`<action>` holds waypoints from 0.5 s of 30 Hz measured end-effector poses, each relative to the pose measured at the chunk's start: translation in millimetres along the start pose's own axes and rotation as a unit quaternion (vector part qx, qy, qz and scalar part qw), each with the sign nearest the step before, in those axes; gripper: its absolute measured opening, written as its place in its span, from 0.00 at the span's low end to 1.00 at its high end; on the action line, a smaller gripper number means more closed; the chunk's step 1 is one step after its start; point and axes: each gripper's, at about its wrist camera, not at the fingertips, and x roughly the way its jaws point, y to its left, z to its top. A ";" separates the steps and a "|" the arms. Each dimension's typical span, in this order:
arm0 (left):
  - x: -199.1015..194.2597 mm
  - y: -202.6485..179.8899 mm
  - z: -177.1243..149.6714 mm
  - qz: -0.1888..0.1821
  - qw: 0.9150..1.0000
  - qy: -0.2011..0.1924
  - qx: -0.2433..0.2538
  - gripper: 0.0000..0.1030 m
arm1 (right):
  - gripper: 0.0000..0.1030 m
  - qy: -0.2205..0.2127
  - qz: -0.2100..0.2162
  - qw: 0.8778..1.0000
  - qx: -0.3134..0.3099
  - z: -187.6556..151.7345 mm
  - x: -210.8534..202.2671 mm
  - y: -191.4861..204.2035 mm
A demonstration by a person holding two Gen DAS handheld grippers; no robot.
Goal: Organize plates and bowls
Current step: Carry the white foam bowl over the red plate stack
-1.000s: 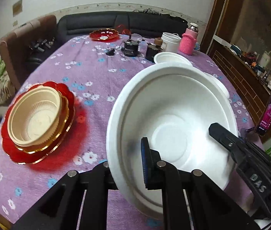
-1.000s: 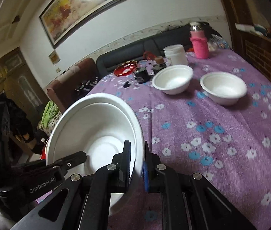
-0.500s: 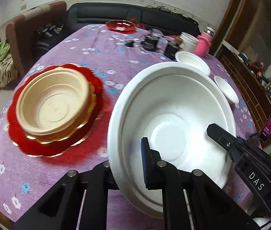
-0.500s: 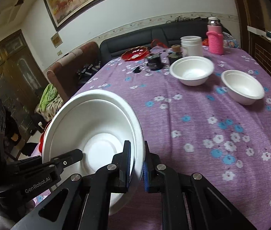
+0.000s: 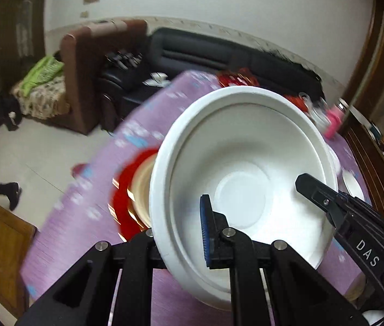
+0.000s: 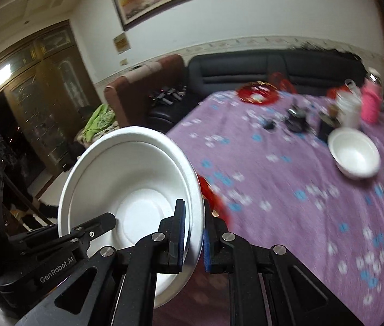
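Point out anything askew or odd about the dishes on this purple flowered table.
Only the large white foam bowl stands out: it is off the table, tilted on edge, with the left gripper and right gripper each pinching its rim. The two small white bowls sit upright.

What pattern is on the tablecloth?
Purple tablecloth with small blue and white flowers; clearest in the right wrist view.

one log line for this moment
left tool: shut on white bowl rim | right tool: shut on same bowl | bowl: tilted, above table
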 end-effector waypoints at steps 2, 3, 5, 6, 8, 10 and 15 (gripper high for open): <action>-0.4 11.5 10.7 0.014 1.000 -0.009 -0.006 0.12 | 0.12 0.004 0.005 1.000 -0.008 10.2 10.1 12.0; 0.7 16.0 12.9 0.019 1.000 -0.011 -0.008 0.12 | 0.12 0.010 0.007 1.000 -0.013 15.9 18.5 19.3; 8.0 26.0 15.3 0.030 0.999 -0.006 -0.014 0.12 | 0.12 0.020 0.009 1.000 -0.017 20.1 30.2 26.9; 13.8 33.2 15.1 0.031 0.999 0.001 -0.018 0.12 | 0.12 0.029 0.009 0.999 -0.018 20.6 39.7 31.2; 27.7 42.0 11.6 0.033 0.999 0.016 -0.027 0.12 | 0.12 0.041 0.006 0.999 -0.019 17.6 54.1 33.8; 40.2 47.1 9.5 0.035 0.999 0.028 -0.031 0.13 | 0.12 0.054 0.003 0.998 -0.015 13.3 67.9 33.5; 76.1 50.0 4.7 0.041 0.997 0.061 -0.027 0.15 | 0.12 0.084 -0.017 0.996 -0.004 1.4 101.1 22.6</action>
